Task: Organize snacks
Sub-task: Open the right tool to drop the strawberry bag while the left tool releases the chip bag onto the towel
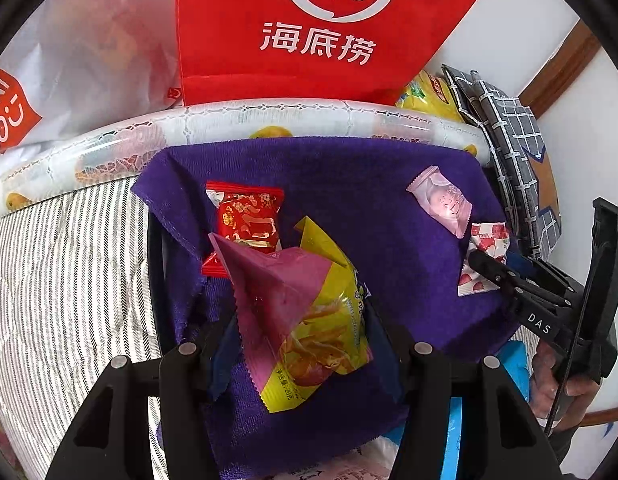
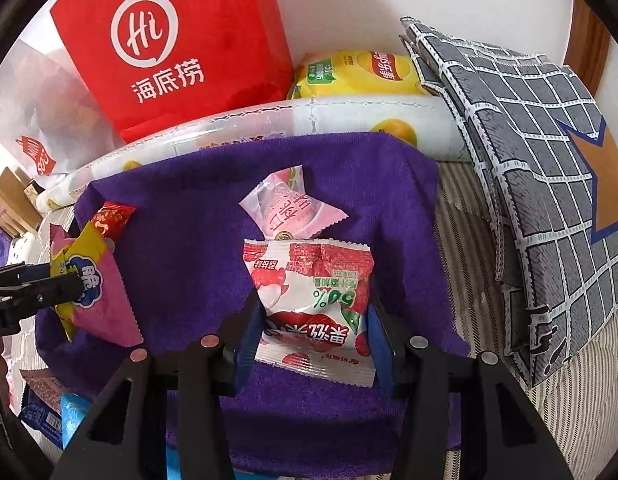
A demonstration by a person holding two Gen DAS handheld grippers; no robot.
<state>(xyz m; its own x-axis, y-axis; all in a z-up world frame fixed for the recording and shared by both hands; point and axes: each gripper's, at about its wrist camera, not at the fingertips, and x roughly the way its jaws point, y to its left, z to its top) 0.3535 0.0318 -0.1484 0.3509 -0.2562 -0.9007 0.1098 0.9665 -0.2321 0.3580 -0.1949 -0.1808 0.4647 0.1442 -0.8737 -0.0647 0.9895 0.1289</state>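
Left wrist: our left gripper (image 1: pixel 301 332) clamps one pink-yellow snack bag (image 1: pixel 305 312); red packet (image 1: pixel 247 220) just ahead, pink packet (image 1: pixel 441 200) ahead-right, four snacks on purple towel (image 1: pixel 369 208) | Right wrist: our right gripper (image 2: pixel 315 328) pinches one strawberry packet (image 2: pixel 313 308); only here, yellow chip bag (image 2: pixel 357 74) far ahead.

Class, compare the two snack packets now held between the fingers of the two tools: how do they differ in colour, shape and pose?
The left packet is yellow and pink; the right packet is white with red fruit print. The left packet is crumpled and stands up at an angle from the purple cloth; the right packet is flatter and roughly square. Both are sealed snack packets over that cloth, each between the fingers of a tool: left tool, right tool.
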